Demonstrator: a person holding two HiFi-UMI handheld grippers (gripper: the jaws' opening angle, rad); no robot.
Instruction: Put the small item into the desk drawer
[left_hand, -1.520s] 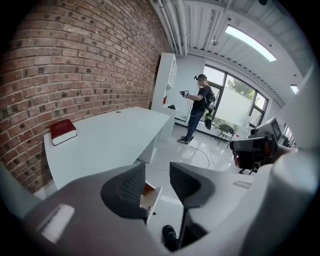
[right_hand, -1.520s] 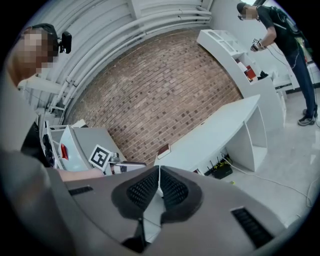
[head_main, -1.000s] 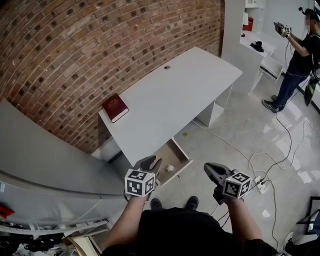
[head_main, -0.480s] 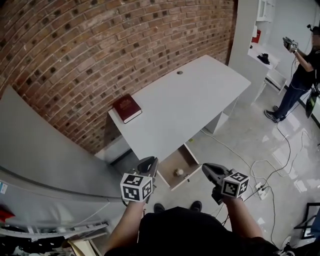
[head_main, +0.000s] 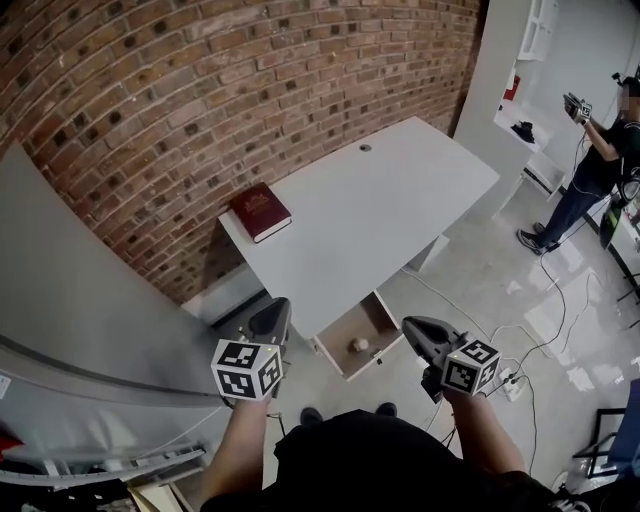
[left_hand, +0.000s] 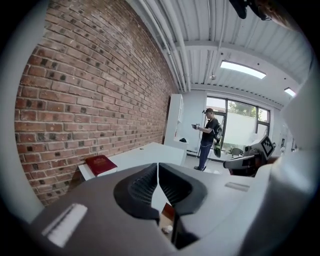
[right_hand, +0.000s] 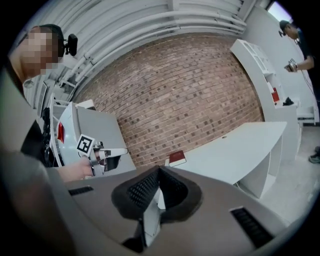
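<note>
The shallow wooden desk drawer with a white front (head_main: 352, 322) stands pulled out from under the long white counter (head_main: 370, 210), and the small pale round item (head_main: 360, 344) lies inside it on the drawer floor, toward the front and touched by nothing. No other contents can be made out in the drawer. A dark red hardcover book (head_main: 260, 212) lies flat at the counter's end next to the red brick wall (head_main: 200, 90). The left hand-held gripper (head_main: 272, 322) hangs left of the drawer, clear of it, its jaws closing until the tips press together with nothing between them. The right hand-held gripper (head_main: 420, 335) hangs just right of the drawer, its jaws likewise pressed together and empty. A second person in dark clothes (head_main: 590, 170) stands well apart, by the white shelving. A second ago the left hand-held gripper was at the drawer's near edge with its jaws spread; it has since drawn back to the left and shut, while the item and the open drawer have not shifted and the right hand-held gripper has barely moved.
</note>
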